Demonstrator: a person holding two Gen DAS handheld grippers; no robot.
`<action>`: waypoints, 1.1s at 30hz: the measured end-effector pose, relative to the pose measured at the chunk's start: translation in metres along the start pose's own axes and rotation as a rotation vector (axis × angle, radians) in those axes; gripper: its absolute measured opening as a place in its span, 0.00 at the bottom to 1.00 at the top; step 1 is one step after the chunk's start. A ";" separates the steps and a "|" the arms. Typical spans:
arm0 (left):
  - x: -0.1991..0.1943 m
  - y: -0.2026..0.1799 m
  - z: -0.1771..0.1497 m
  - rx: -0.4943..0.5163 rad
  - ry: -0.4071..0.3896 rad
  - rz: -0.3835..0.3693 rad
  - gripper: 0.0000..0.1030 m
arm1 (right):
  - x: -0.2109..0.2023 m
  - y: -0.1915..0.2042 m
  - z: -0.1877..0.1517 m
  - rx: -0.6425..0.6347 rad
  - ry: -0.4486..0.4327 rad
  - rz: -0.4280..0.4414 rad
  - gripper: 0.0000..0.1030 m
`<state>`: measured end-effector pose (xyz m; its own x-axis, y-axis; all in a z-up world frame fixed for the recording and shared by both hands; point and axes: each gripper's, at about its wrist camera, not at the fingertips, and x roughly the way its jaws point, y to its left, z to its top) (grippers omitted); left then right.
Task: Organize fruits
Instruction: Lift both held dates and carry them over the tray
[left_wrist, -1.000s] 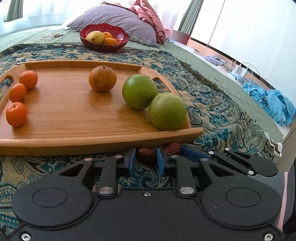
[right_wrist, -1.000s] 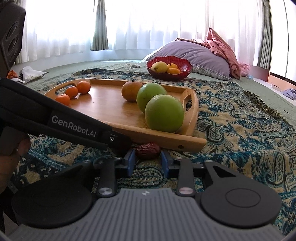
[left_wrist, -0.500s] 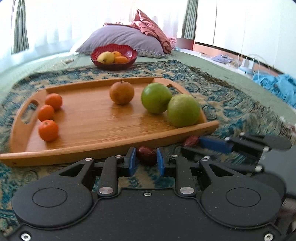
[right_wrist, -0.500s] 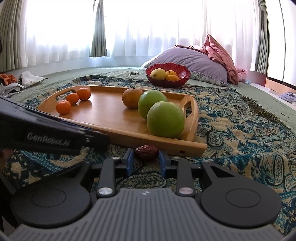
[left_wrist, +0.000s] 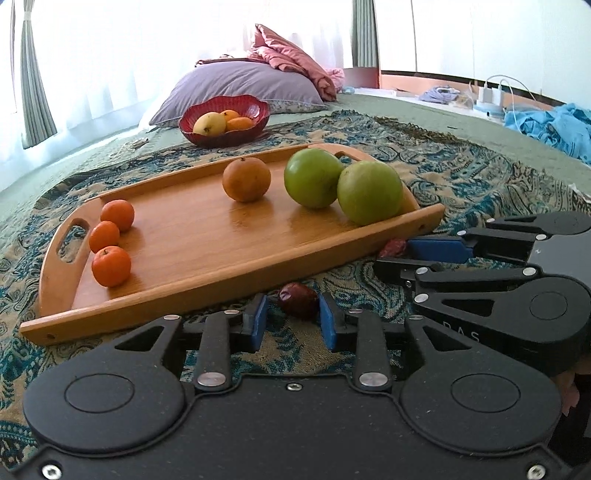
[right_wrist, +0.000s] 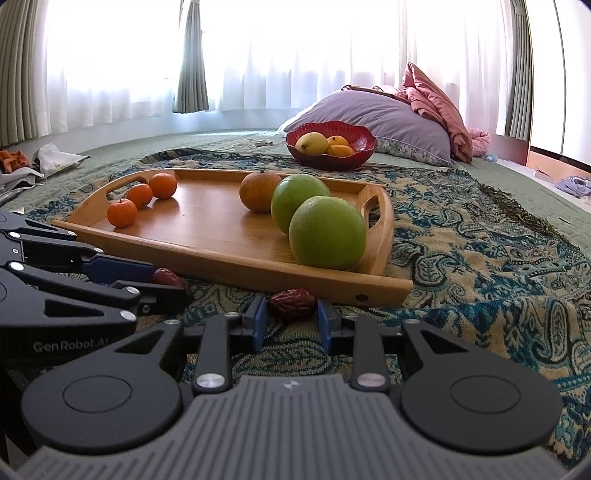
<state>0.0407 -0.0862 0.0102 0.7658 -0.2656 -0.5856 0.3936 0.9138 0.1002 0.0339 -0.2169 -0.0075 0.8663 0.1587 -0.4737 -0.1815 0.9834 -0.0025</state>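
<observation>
A wooden tray (left_wrist: 207, 254) lies on a patterned blanket and holds three small tangerines (left_wrist: 110, 266), a brownish orange (left_wrist: 246, 180) and two green fruits (left_wrist: 369, 192). My left gripper (left_wrist: 293, 323) is shut on a dark red date (left_wrist: 298, 300) just in front of the tray's near edge. My right gripper (right_wrist: 290, 319) is shut on another red date (right_wrist: 291, 303), also in front of the tray. In the right wrist view the tray (right_wrist: 207, 236) and left gripper (right_wrist: 162, 280) show; the right gripper shows in the left wrist view (left_wrist: 399, 249).
A red bowl (left_wrist: 225, 120) with a yellow fruit and oranges stands behind the tray, in front of a purple pillow (left_wrist: 240, 85). Blue clothes (left_wrist: 554, 125) lie at the far right. The blanket (right_wrist: 480, 240) spreads right of the tray.
Both grippers have risen and drawn back a little with their dates still held. The left gripper has swung left, so the tray now appears at an angle.
</observation>
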 end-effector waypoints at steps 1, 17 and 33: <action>0.001 -0.001 0.000 0.004 0.000 0.002 0.29 | 0.000 0.000 0.000 0.000 -0.001 -0.001 0.35; -0.008 -0.010 -0.006 0.030 -0.046 0.076 0.34 | -0.001 -0.001 -0.002 0.010 -0.008 -0.005 0.36; 0.005 -0.002 -0.008 -0.209 -0.056 0.130 0.35 | -0.001 -0.005 -0.004 0.086 -0.028 -0.014 0.37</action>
<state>0.0395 -0.0872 0.0001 0.8325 -0.1533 -0.5325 0.1809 0.9835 -0.0004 0.0321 -0.2222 -0.0106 0.8814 0.1459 -0.4494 -0.1297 0.9893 0.0667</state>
